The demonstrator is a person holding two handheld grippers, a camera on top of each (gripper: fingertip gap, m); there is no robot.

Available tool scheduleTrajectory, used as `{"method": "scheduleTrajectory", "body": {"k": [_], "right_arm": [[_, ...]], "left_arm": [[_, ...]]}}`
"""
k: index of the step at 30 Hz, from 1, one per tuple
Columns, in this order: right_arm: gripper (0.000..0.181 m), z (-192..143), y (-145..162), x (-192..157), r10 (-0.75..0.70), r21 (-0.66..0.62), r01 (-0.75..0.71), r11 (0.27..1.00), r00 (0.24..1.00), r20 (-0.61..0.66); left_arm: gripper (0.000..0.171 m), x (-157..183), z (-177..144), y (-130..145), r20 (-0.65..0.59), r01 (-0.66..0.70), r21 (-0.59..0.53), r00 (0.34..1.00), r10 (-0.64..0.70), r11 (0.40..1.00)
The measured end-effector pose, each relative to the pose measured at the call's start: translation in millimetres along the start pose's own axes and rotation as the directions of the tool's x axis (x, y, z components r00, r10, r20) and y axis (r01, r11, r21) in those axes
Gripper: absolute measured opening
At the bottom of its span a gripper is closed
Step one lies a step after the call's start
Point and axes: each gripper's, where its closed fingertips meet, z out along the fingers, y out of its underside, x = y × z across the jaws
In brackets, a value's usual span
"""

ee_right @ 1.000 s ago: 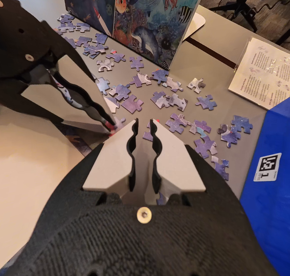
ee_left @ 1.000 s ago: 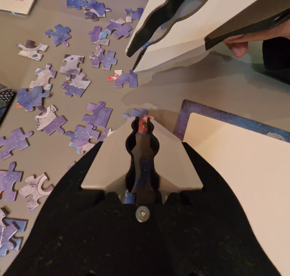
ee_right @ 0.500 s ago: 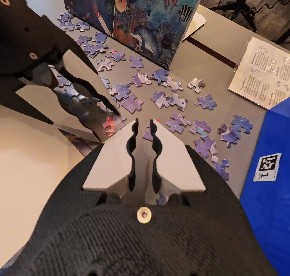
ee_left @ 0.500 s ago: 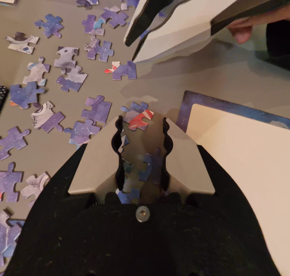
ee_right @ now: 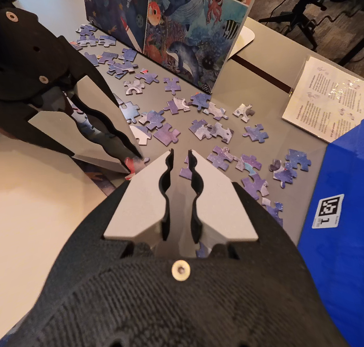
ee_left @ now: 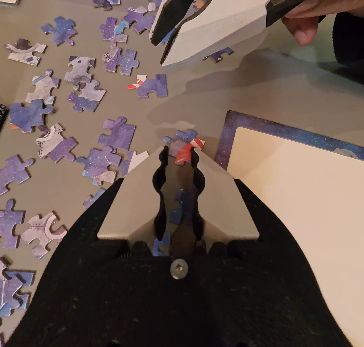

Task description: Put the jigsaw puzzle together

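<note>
A red-and-purple puzzle piece [ee_left: 187,150] lies flat on the grey table beside the corner of the puzzle tray [ee_left: 275,129], which has a starry purple rim and a bare cream inside. My left gripper [ee_left: 179,148] is open by a narrow gap, with its tips over that piece. The right wrist view shows the left gripper [ee_right: 135,165] at the piece [ee_right: 129,163]. My right gripper [ee_right: 180,150] is narrowly open and empty above the table, and appears at the top of the left wrist view [ee_left: 159,51]. Several loose purple pieces [ee_left: 118,134] [ee_right: 202,129] lie scattered.
An upright puzzle box [ee_right: 187,32] with sea and space pictures stands at the back. A blue box [ee_right: 334,199] with a square marker stands on the right, with a printed sheet [ee_right: 325,101] behind it. A person's hand [ee_left: 303,28] holds the right gripper. A dark blue piece [ee_left: 185,205] lies under my left fingers. My hands' fingertips stand some 8 cm from each other.
My left gripper opened wide half a second ago, leaving the red piece on the table, and has now narrowed over it again. The right gripper has barely moved.
</note>
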Motion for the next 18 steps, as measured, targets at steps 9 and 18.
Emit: {"method": "scheduleTrajectory", "body": {"k": [9,18], "right_arm": [[0.013,0,1,2,0.003,-0.001,-0.003,1.0,1.0,-0.005],[0.013,1,3,3,0.007,-0.008,-0.007,1.0,1.0,-0.006]], "left_arm": [[0.009,1,-6,-5,0.005,0.013,0.043,1.0,-0.013,0.999],[0.024,-11,-14,-4,0.048,0.021,0.065,0.999,-0.024,0.998]]}}
